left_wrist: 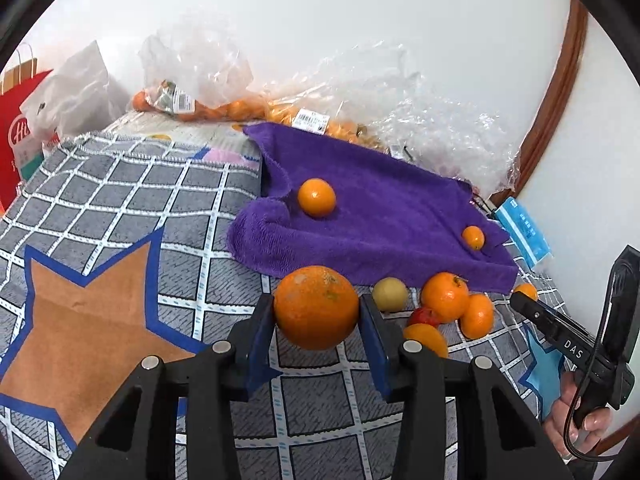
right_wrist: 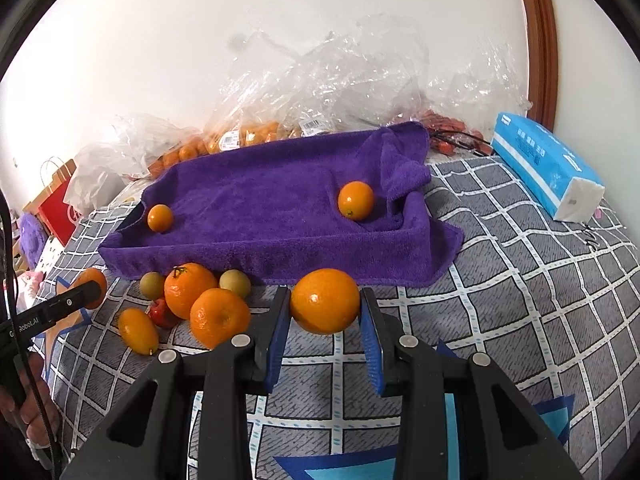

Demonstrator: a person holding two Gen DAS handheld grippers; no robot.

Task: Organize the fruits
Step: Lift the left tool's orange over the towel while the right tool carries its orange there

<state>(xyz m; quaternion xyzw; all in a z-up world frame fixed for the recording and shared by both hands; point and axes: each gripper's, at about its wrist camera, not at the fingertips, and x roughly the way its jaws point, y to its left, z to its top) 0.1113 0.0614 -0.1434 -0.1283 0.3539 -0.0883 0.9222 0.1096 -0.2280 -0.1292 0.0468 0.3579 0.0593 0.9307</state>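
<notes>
My left gripper [left_wrist: 317, 306] is shut on a large orange [left_wrist: 316, 320], its blue pads against both sides. My right gripper [right_wrist: 326, 298] is shut on a smaller orange [right_wrist: 325, 310]. Ahead lies a purple towel [left_wrist: 380, 208] [right_wrist: 260, 184] draped like a shallow tray, with two oranges on it [right_wrist: 356, 200] [right_wrist: 160, 218]. A heap of loose fruit lies in front of it: mandarins [right_wrist: 190, 290] [right_wrist: 220, 318], two yellow-green fruits [right_wrist: 235, 283], one red fruit [right_wrist: 162, 314]. The other gripper's finger shows at each view's side [left_wrist: 536, 312] [right_wrist: 76, 300].
A grey checked blanket [left_wrist: 140, 200] with star patterns covers the surface. Clear plastic bags of oranges [left_wrist: 224, 108] [right_wrist: 248, 136] lie along the white wall. A blue tissue pack [right_wrist: 544, 168] sits at the right, a red paper bag [left_wrist: 16, 136] at the far left.
</notes>
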